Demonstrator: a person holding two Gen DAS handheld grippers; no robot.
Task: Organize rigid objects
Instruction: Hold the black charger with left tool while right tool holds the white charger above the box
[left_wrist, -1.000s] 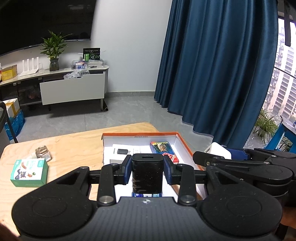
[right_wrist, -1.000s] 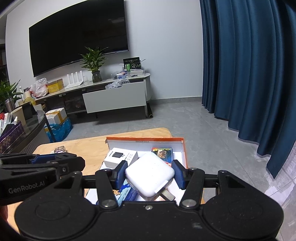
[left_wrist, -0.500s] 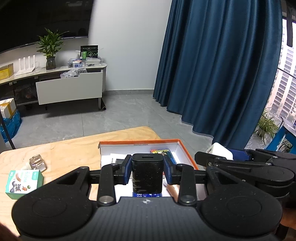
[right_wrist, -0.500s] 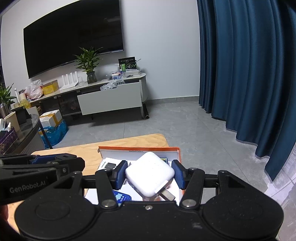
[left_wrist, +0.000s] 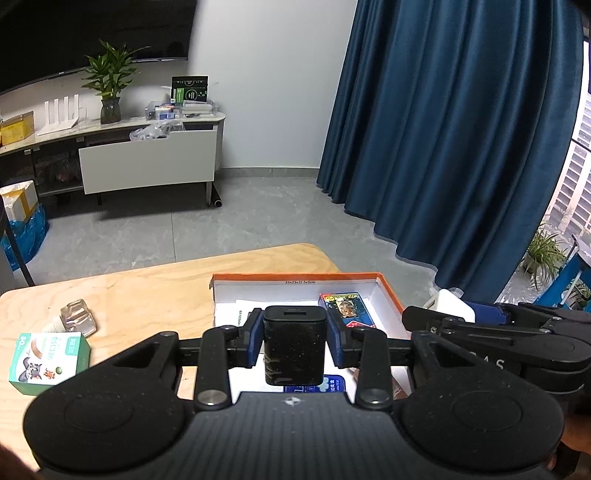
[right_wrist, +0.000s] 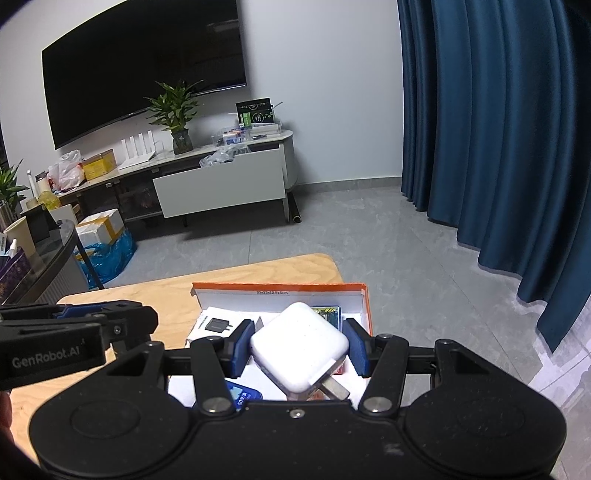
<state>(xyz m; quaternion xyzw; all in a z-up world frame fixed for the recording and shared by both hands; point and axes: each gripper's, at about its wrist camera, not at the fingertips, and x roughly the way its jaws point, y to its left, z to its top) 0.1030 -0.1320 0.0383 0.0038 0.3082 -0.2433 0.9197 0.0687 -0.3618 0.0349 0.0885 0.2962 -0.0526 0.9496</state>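
**Both grippers loaded, hovering over the orange box**

Left gripper is pinching a black charger between its blue pads, the block sitting square and upright in the jaws. Right gripper is pinching a white charger, but cornerwise: the pads are bearing on opposite corners, and the metal prongs are pointing back toward the camera. Both loads are hanging above the near part of the orange box, clear of its floor.

Just beyond, inside the box, a small white carton with a plug printed on it and a colourful card pack are lying flat; a blue packet is peeking out under the right jaws. Left of the box, on the wooden table, a green-and-white carton and a clear wrapped item are waiting, apart from each other.

Risk, as judged: the white charger's diagonal hold looks weakest, so it may twist or slip when lowered. The two grippers are sitting close, so a collision is possible. Either charger could land atop items already in the box and tip.
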